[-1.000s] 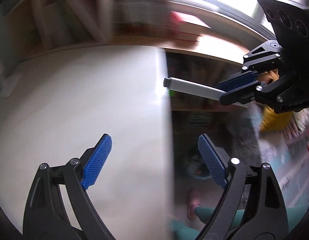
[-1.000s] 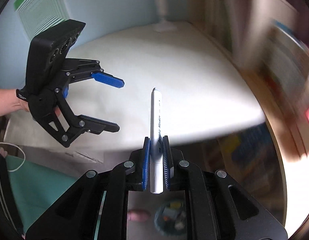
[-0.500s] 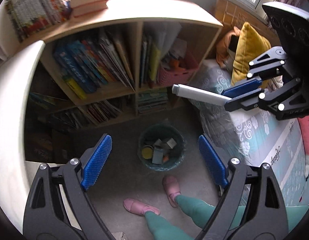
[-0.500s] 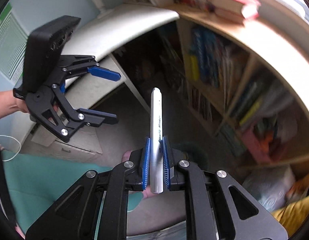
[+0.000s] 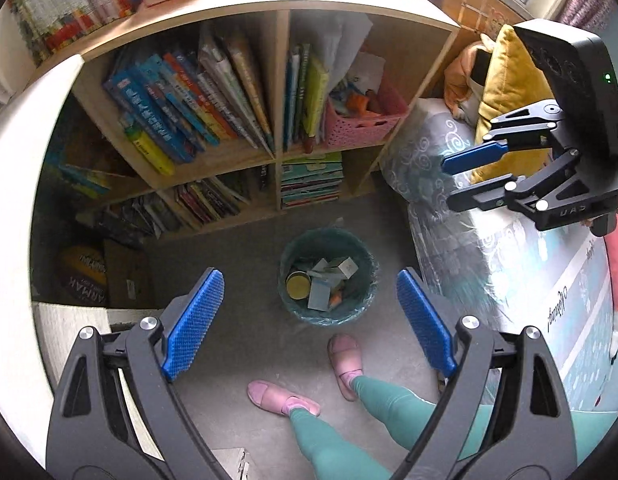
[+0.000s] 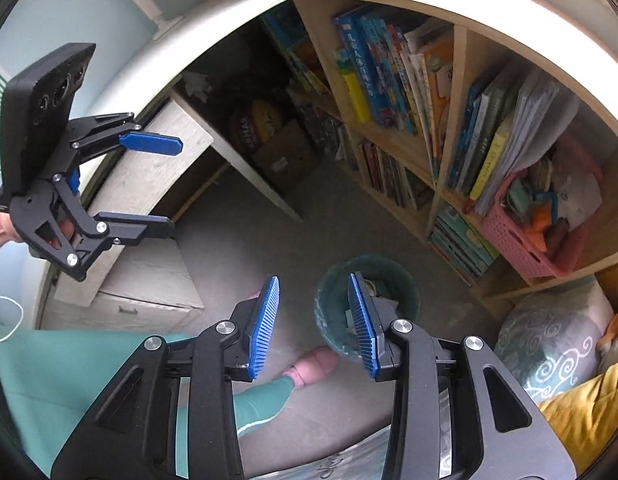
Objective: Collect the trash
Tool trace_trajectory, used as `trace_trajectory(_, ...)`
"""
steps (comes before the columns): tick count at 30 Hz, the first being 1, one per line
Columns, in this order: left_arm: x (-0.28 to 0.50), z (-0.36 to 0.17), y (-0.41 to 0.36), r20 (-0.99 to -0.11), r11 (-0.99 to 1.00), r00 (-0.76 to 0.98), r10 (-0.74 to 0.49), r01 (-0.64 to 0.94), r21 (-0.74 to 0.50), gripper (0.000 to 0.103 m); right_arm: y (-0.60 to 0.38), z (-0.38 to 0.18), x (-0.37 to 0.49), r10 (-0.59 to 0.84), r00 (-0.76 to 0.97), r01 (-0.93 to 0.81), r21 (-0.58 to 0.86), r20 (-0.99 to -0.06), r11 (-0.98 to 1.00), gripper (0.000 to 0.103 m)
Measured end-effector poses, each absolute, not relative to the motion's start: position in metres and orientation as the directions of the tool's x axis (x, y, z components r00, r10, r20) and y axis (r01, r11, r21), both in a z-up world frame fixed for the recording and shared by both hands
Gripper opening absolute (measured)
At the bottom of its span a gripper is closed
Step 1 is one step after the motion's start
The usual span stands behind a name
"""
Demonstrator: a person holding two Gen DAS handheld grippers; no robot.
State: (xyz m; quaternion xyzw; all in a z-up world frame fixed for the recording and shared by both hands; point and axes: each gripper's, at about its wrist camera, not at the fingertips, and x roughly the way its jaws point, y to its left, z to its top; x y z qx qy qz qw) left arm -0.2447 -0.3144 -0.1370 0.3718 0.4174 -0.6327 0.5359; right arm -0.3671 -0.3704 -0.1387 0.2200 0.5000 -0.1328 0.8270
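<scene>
- Blue ribbed pads on the right gripper point(image 6: 315, 322): jaws have just been opening, nothing between them.
- Left gripper point(image 5: 305, 320): jaws wide, nothing held.
- Both point steeply down over the teal-lined trash bin point(image 5: 328, 278) on the grey floor, which holds boxes and a round tin.
- The person's pink slippers point(image 5: 345, 360) stand just beside the bin.
- Wooden bookshelf point(image 5: 277, 80) behind, pink basket point(image 5: 359, 128) in one compartment.
</scene>
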Motion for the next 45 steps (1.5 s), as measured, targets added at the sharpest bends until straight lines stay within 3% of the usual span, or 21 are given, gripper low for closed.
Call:
trace_trajectory(6, -0.221, -0.122, -0.307, -0.906, -0.006, -0.115, -0.407, 0.992, -0.123, 0.086, -0.374, -0.121, -0.34, 0.017, 0.488, 0.376, 0.228, -0.873, 0.898, 0.046)
trace_trajectory(12, -0.194, -0.098, -0.293, -0.886, 0.088, -0.055, -0.46, 0.99, -0.107, 0.086, -0.365, -0.095, -0.294, 0.059, 0.523, 0.262, 0.225, -0.85, 0.939, 0.047)
trace_trajectory(14, -0.18, -0.089, -0.285, -0.878, 0.133, -0.035, -0.477, 0.985, -0.112, 0.086, -0.361, -0.086, -0.277, 0.077, 0.539, 0.217, 0.227, -0.839, 0.949, 0.057)
trace_trajectory(19, -0.134, -0.067, -0.247, -0.863, 0.298, 0.059, -0.501, 0.948, -0.108, 0.086, -0.341, -0.063, -0.216, 0.142, 0.561, 0.075, 0.221, -0.816, 0.972, 0.067)
trace_trajectory(25, -0.078, -0.045, -0.172, -0.84, 0.517, 0.207, -0.501, 0.851, -0.098, 0.093, -0.302, -0.047, -0.132, 0.238, 0.549, -0.105, 0.217, -0.801, 0.971, 0.071)
trace_trajectory(33, -0.016, -0.023, -0.059, -0.814, 0.783, 0.458, -0.357, 0.622, 0.006, 0.096, -0.218, -0.037, -0.021, 0.38, 0.508, -0.313, 0.244, -0.773, 0.918, 0.078)
trace_trajectory(45, 0.037, -0.014, 0.111, -0.777, 0.984, 0.618, -0.122, 0.176, -0.015, 0.096, -0.094, -0.054, 0.091, 0.523, 0.383, -0.531, 0.282, -0.762, 0.799, 0.079)
